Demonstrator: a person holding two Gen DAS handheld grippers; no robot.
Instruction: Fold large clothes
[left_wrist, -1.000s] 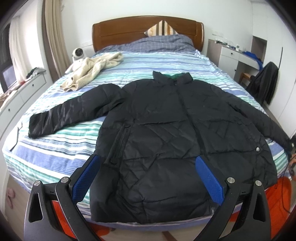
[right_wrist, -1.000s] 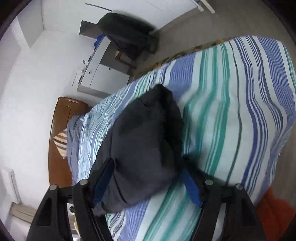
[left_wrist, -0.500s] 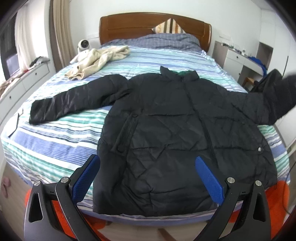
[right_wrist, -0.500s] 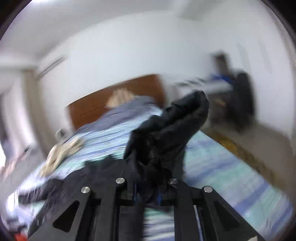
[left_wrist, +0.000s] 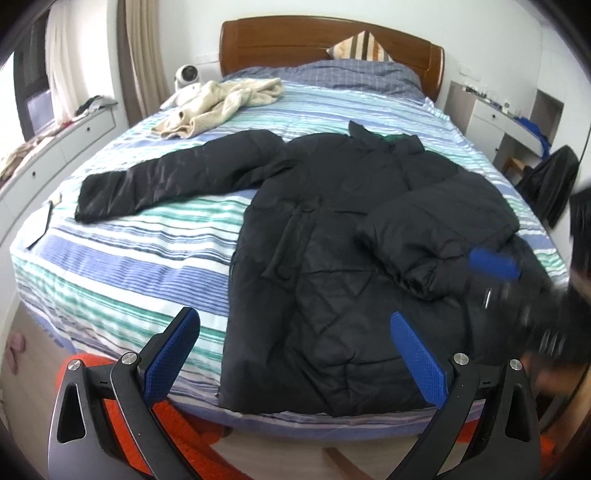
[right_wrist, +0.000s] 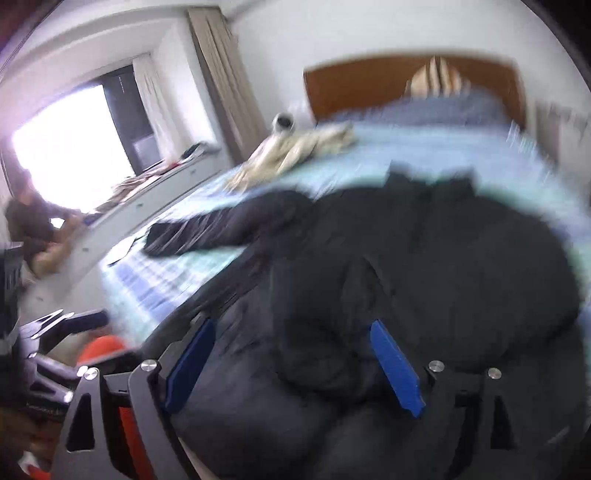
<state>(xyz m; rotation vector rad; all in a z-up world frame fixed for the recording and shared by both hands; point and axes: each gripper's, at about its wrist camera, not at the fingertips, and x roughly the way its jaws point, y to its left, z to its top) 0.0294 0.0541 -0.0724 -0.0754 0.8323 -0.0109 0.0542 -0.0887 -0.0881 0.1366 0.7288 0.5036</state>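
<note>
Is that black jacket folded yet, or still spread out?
Partly folded: one sleeve lies across the black jacket; the other sleeve stretches out over the bed.

We see a bedroom with white walls and a bed (left_wrist: 122, 258) in blue, green and white stripes, with a wooden headboard (left_wrist: 280, 40) behind it. Beige curtains (left_wrist: 142, 55) hang at the left, beside a bright window (right_wrist: 74, 140) (daylight comes from there). A long white drawer unit (left_wrist: 55, 155) runs under it, and a white desk (left_wrist: 491, 114) stands at the right.

Right gripper (left_wrist: 495, 264) motion-blurred; bedding (right_wrist: 424, 144) smeared
</note>
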